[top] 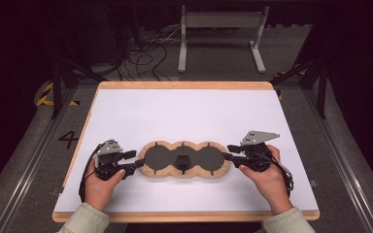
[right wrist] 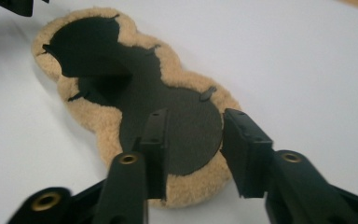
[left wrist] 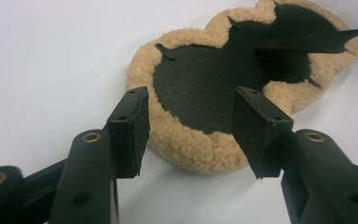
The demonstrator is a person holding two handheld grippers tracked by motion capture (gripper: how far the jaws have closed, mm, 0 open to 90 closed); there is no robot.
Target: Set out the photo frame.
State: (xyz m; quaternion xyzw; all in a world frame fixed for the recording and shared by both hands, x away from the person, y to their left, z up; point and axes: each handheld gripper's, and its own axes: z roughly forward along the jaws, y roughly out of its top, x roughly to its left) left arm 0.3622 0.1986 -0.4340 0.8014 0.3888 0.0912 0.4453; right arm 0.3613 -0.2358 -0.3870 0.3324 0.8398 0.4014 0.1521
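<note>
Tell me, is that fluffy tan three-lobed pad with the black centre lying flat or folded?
Flat: the tan fleece three-lobed pad lies spread on the white table, all three lobes showing.

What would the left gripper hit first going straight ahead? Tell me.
Most likely the near lobe of the fleece pad: the left gripper points right at its tan rim, jaws open to either side of it. How close it sits is unclear.

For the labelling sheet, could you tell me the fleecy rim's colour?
Tan fleecy rim around a black centre, clearest in the left gripper view.
</note>
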